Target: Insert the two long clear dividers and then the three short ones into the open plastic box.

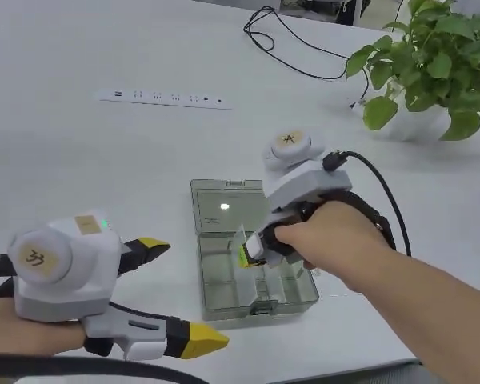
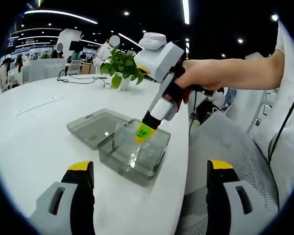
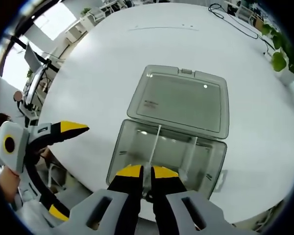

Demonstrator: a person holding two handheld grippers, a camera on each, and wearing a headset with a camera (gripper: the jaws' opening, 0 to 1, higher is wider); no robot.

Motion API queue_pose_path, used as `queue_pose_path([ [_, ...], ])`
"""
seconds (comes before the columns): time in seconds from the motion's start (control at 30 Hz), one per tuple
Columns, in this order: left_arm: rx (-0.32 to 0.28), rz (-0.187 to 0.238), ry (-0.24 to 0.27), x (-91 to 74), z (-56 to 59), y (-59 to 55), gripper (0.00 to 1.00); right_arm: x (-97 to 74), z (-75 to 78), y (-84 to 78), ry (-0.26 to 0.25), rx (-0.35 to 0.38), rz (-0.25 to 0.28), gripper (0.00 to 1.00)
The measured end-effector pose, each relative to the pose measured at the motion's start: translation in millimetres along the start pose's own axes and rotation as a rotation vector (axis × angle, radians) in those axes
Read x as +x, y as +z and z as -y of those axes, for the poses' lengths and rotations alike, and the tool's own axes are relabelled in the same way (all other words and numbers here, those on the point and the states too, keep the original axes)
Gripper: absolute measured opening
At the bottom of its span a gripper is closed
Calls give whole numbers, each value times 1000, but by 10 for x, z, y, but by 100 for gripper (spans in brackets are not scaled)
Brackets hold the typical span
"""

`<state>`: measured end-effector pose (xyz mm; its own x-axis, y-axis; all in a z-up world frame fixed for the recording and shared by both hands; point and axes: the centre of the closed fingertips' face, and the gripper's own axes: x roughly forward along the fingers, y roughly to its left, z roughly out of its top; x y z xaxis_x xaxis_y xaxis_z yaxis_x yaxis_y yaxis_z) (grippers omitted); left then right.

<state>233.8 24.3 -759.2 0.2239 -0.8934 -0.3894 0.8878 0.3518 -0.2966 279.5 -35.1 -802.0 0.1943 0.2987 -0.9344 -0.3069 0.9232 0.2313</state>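
Right gripper [image 3: 146, 172] was down over the open plastic box [image 3: 116, 156], jaws pinched together on the top edge of a clear divider [image 3: 156, 139]. The sheet stood upright inside the tray, running from the near wall towards the hinge side. Gripping it by the edge kept the panel vertical, and I judged that the right attitude for sliding it down into the wall slots.

Another clear panel [image 3: 193, 147] seemed to stand in the tray already, beside the held one. Clear plastic on clear plastic made it hard to say how many were in, or whether the held piece was long or short.

Lid [image 3: 181, 100] lay flat on the white table [image 1: 88, 176], folded back away from the person and clear of the work. Left gripper [image 1: 178, 291] hung at the near left, well apart from the box, jaws spread wide with nothing between them. It looked to be waiting rather than bracing the box.

My read was mid-insertion, with the divider not yet pressed home. The thin sheet could flex or miss its slot if it went down crooked
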Motion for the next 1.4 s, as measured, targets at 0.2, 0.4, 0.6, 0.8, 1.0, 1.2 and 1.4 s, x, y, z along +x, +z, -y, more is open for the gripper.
queue_pose_path([
  [0.2, 4, -2, -1, -1, 2, -5, 100, 58, -1, -6, 22, 2, 12, 9],
  [0.4, 1, -1, 5, -12, -16, -2, 100, 122, 3, -21, 50, 5, 29, 10],
  [0.6, -2, 1, 9, -14, -17, 11, 100, 180, 14, -36, 73, 27, 41, 10],
  [0.8, 0, 3, 13, -12, -13, 42, 100, 213, 17, -50, 90, 43, 54, 11],
  [1.0, 0, 1, 21, -17, -16, 56, 100, 193, 7, -52, 143, 73, 80, 12],
  [1.2, -5, 4, 39, -43, -23, 81, 100, 91, 7, -12, 212, 120, 133, 18],
  [1.4, -9, 1, 59, -78, -17, 94, 100, -102, -4, 90, 282, 120, 207, 23],
])
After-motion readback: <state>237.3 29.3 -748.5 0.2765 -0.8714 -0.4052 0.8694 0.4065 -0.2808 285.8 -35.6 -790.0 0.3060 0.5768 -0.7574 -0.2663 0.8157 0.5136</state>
